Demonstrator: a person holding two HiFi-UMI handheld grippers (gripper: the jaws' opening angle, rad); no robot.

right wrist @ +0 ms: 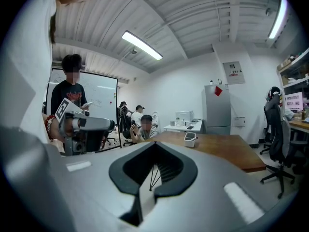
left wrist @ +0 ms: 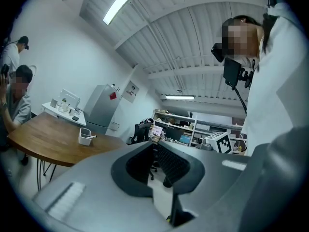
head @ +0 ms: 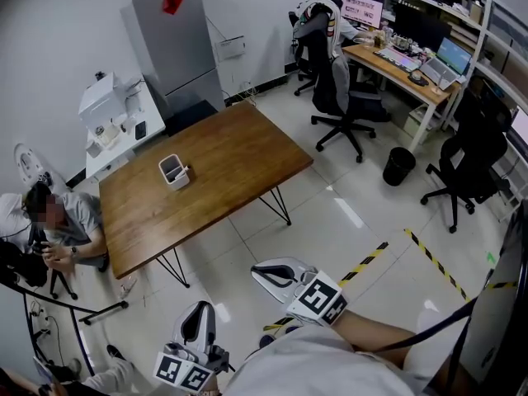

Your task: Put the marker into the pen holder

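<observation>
The white pen holder (head: 174,178) stands upright on the wooden bench (head: 239,143), well ahead of both tongs and nearer the left pair's line than the right's. A thin marker (left wrist: 92,137) pokes out at its rim; whether it sits inside or only leans there is too small to tell.

The left tongs (head: 198,308) hang low over the floor (head: 363,221), well short of the bench, tips together with nothing between them. The right tongs (head: 257,275) are just beside them, slightly further forward, likewise closed tight and empty. Each gripper view shows the two jaws meeting at the tips, with only the room seen through the gap behind.

Left of the left tongs and beyond them, a person (head: 62,221) sits at the bench's end. Far ahead of the tongs stands a grey fridge (head: 173,40). Off to the right of the right tongs, striped tape (head: 433,258) crosses the floor, with office chairs (head: 342,97) past it.
</observation>
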